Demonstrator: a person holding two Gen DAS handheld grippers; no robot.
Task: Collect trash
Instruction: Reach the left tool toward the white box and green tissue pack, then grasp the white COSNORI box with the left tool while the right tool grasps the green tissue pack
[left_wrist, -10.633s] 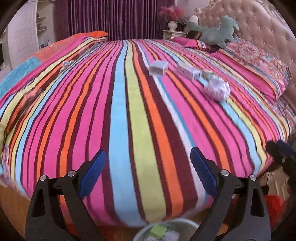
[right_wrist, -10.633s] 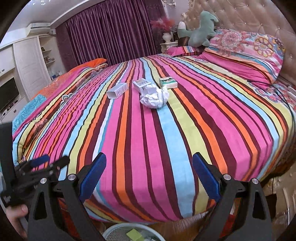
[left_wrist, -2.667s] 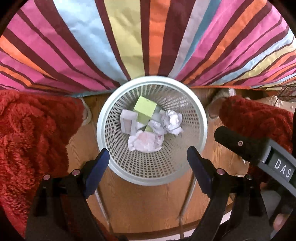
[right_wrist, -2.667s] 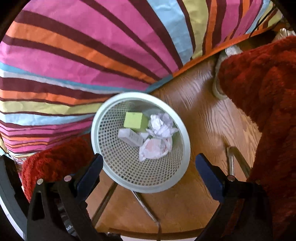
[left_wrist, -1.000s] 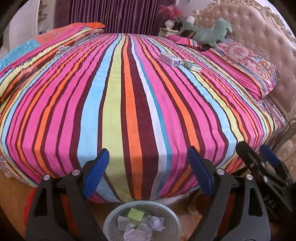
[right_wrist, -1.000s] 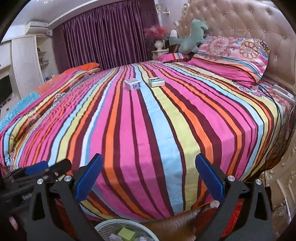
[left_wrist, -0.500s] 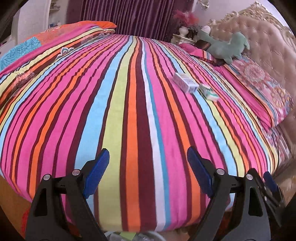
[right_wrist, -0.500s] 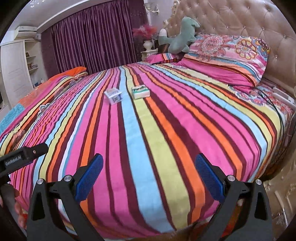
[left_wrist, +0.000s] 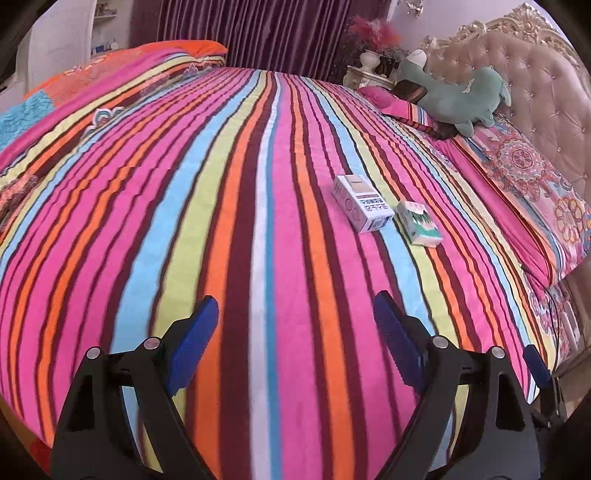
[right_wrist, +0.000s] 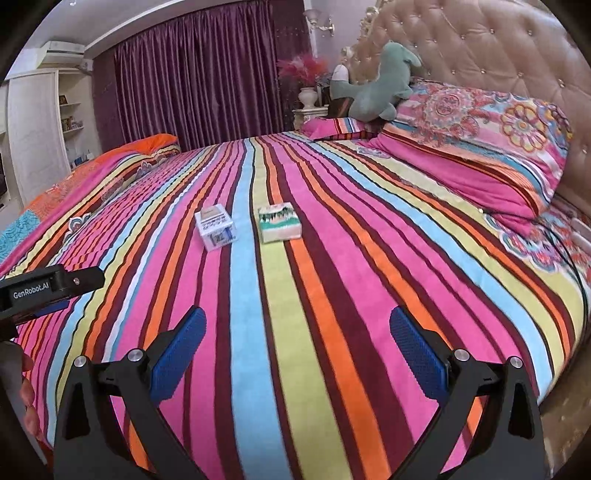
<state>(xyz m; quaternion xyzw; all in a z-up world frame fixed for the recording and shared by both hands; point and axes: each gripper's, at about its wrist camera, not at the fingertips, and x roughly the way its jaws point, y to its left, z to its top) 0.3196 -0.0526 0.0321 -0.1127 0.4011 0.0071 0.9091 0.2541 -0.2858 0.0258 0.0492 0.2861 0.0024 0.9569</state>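
1. Over on the far left of the right wrist view, the left gripper (right_wrist: 55, 282) pokes in from the edge. Only a black bar with "GenRobot.AI" on it shows, so from there I can't tell how its fingers sit.
2. Its own camera settles that: left gripper (left_wrist: 295, 332) is spread wide with nothing between the blue pads, low over the striped bedspread (left_wrist: 236, 229).
3. Mid-bed, the white box (right_wrist: 216, 227) and the green-and-white box (right_wrist: 279, 222) lie side by side, close but apart. Print on both is too small to read.
4. Right gripper (right_wrist: 297, 345) is spread wide too, holding nothing, well short of both boxes.
5. Far right, a floral pillow (right_wrist: 480, 147) is partly cut off by the lens edge.
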